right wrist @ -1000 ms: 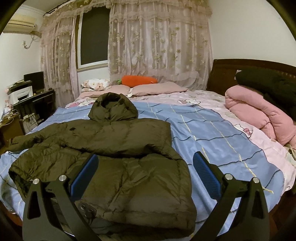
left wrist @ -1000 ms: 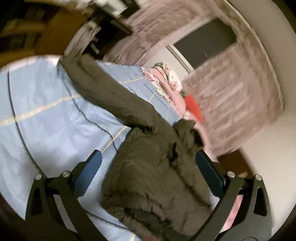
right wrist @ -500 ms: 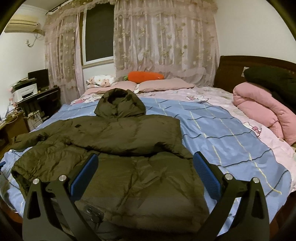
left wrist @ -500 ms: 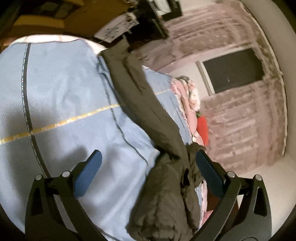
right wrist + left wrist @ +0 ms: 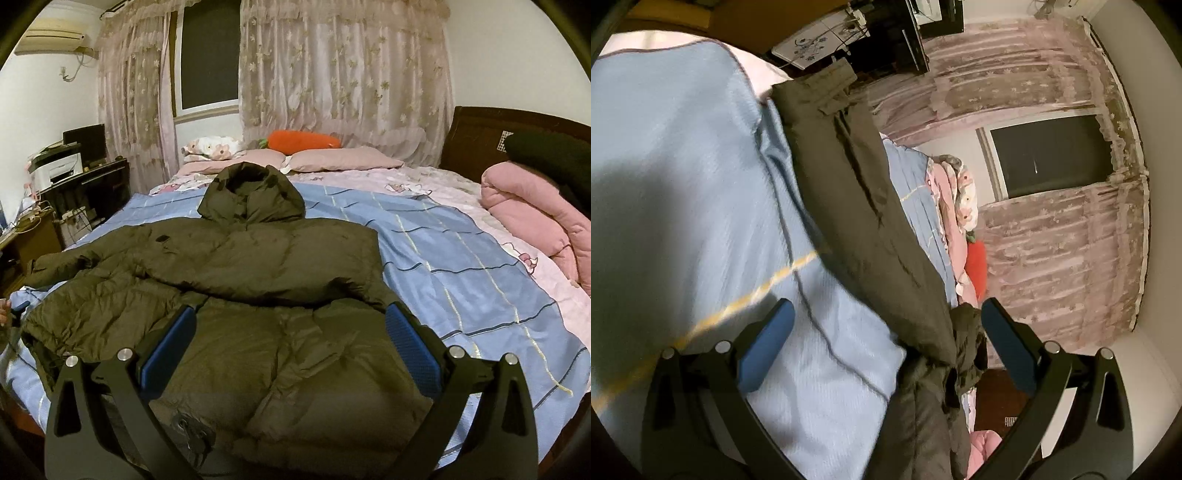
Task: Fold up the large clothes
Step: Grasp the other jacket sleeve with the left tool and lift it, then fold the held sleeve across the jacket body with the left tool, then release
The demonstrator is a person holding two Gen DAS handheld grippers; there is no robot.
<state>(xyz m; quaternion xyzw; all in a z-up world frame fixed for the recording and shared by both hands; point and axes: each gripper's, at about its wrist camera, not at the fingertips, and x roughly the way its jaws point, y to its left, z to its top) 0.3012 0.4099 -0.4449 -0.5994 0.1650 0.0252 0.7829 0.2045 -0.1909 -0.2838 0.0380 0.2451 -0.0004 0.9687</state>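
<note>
Left tongs (image 5: pixel 886 328) spread wide, gripping nothing, view rolled sideways and close over the blue blanket (image 5: pixel 683 184); the jacket (image 5: pixel 857 206) sleeve runs between the blue pads toward the bed edge. Since 1.0 s ago the left tongs have swung off the jacket body onto the sleeve and come nearer to it. Right tongs (image 5: pixel 291 332) also wide open and empty, held level and low over the jacket (image 5: pixel 236 295) hem, slightly closer than before. Olive hooded puffer jacket lies flat on the bed, one sleeve folded across the chest, hood toward the pillows (image 5: pixel 340 159). Orange carrot plush (image 5: pixel 303 141) behind. Pink quilt (image 5: pixel 535 218) at right. No readable writing.
</note>
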